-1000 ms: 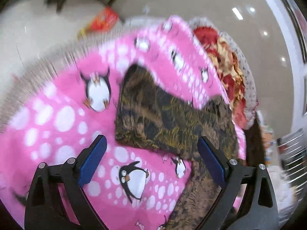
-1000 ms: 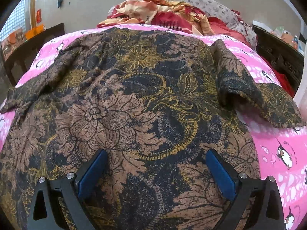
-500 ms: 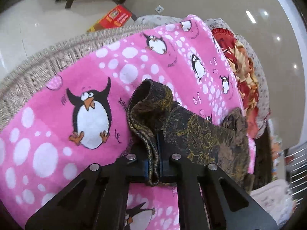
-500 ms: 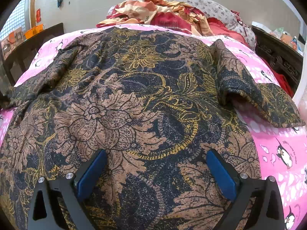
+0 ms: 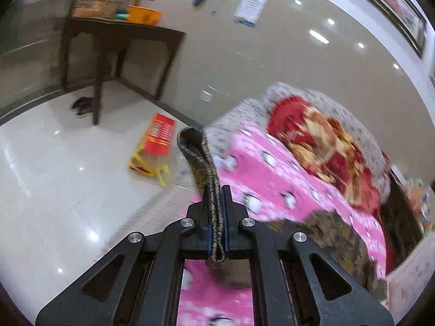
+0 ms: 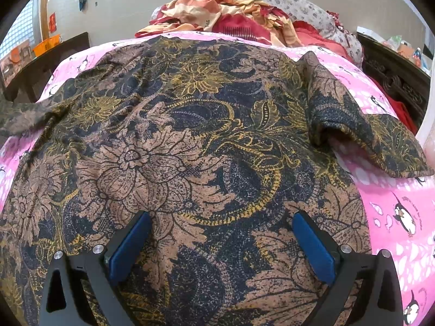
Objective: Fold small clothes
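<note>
A brown, black and gold batik garment (image 6: 206, 141) lies spread over a pink penguin blanket (image 6: 394, 212) on a bed. My right gripper (image 6: 221, 240) is open, low over the garment's near part, holding nothing. My left gripper (image 5: 216, 217) is shut on the garment's left sleeve edge (image 5: 202, 160), lifted above the bed's left side; the pinched cloth loops up past the fingertips. The garment's body (image 5: 334, 233) trails below to the right in the left wrist view. The right sleeve (image 6: 361, 133) lies folded outward on the blanket.
A heap of red and orange bedding (image 6: 239, 19) and a grey floral pillow (image 6: 285, 0) lie at the head of the bed. A dark wooden table (image 5: 114, 43) stands on the tiled floor to the left, with a red box (image 5: 159, 135) near the bed. A dark carved headboard (image 6: 394, 76) stands on the right.
My left gripper closed on the left sleeve edge and lifted it off the blanket, swinging up toward the room. The garment's left side shifted slightly. My right gripper stayed open in place.
</note>
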Tool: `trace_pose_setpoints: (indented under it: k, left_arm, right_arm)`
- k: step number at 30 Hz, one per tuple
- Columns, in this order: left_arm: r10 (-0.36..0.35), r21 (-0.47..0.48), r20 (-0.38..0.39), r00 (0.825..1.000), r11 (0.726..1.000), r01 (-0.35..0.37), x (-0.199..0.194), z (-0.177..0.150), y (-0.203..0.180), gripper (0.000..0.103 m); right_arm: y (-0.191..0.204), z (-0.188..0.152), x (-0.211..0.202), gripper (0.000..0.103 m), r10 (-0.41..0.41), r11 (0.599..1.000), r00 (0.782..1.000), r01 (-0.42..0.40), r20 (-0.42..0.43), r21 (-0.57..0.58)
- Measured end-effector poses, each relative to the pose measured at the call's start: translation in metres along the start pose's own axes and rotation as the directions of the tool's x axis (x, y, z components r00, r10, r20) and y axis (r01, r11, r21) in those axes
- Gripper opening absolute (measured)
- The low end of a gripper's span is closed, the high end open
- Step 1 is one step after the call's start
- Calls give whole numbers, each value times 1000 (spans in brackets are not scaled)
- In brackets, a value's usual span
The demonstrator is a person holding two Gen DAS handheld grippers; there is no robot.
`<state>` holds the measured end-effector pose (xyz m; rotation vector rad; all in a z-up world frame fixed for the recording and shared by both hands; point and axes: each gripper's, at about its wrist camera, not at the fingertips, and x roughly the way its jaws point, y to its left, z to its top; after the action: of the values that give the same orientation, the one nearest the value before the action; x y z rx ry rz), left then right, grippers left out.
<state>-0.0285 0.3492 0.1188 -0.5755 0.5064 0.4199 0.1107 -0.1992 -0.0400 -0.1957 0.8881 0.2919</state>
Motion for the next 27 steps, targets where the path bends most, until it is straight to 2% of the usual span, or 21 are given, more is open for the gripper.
trace_pose_setpoints:
  k: [4,7,10,12,15,18,21,23,25,26,27]
  left_arm:
    - [-133,69,-65,989,988,138,27,-27,-81,4]
    - [-249,161,-132,959,950,269,52,-55,-165,4]
    - [-309,238,-231,922,901,362,87,-97,-248,4]
    - [-336,260,-322,885,867,424,116,-135,-296,4]
    - [-337,268,-430,838,838,475,148,-194,-342,4]
    - [-314,283,-510,801,818,501,171,-243,-376,4]
    - [-370,205,-587,720,793,574,176,-271,-386,5]
    - [-361,213,-604,711,786,580,176,-276,-388,5]
    - [-368,178,-628,686,790,586,173,-276,-377,16]
    - [-360,171,-641,678,794,584,167,-274,-370,30]
    - [-357,178,-645,676,790,586,162,-275,-365,35]
  right_arm:
    - [0,5,-1,103,-2,1000,999,1,-40,-10]
    - [-6,7,-8,103,58,998,996,-58,-67,16]
    - [-7,9,-22,103,90,995,995,-88,-46,48]
    - [-7,10,-33,103,90,995,996,-88,-26,46]
    - [-8,7,-45,103,81,996,997,-80,-18,46]
    - [-15,6,-52,103,82,996,996,-82,-18,27]
    - [-33,23,-52,102,25,1000,1000,-25,1,-6]
    - [-48,39,-57,101,13,999,999,-14,32,32]
    - [-56,55,-67,101,46,996,994,-53,94,72]
    - [-57,61,-69,101,63,994,991,-73,118,78]
    - [-58,66,-70,101,82,992,987,-95,139,83]
